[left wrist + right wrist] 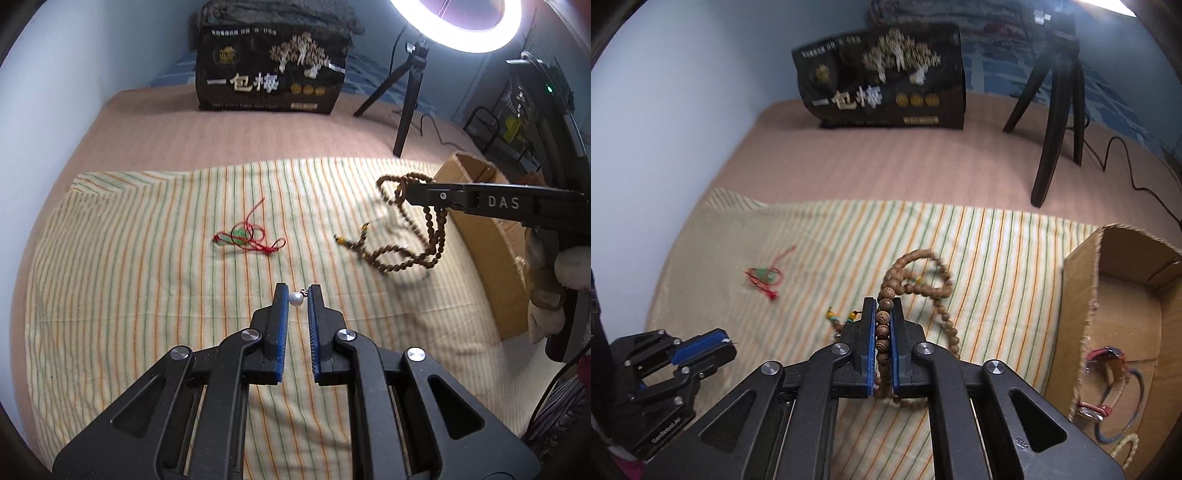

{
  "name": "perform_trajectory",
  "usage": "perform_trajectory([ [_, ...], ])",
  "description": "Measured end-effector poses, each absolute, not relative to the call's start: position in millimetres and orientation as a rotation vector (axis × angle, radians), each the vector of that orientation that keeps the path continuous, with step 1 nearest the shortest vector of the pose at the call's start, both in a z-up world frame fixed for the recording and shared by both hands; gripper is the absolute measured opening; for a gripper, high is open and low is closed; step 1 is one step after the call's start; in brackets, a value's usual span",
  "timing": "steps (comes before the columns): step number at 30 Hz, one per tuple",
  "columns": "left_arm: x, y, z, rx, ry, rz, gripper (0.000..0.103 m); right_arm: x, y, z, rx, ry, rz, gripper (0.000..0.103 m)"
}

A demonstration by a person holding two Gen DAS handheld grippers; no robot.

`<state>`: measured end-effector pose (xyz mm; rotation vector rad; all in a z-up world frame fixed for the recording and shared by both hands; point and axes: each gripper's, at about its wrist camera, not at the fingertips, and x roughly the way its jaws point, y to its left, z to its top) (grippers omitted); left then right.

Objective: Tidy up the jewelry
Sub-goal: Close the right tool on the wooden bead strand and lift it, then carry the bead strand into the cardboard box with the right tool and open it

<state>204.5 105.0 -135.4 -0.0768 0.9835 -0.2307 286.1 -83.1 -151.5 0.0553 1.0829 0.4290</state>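
Three loose pieces of jewelry are out on the striped cloth, counting leftward first: one red cord pendant lying flat, one pearl piece pinched between the pads of my left gripper, and one long strand of wooden beads clamped in my right gripper, its loops dangling above the cloth. One cardboard box stands at the cloth's right edge.

My right wrist view looks into that box, showing a blue ring-shaped bangle and a cream bead strand inside; the left view shows only the box's outer wall. Only the left view catches the lit ring light above its one tripod.
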Motion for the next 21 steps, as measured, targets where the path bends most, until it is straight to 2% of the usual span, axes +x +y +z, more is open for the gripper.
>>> perform_trajectory([
  [21, 166, 63, -56, -0.103, 0.811, -0.29, 0.008, 225, -122, -66, 0.104, 0.912, 0.515, 0.005],
])
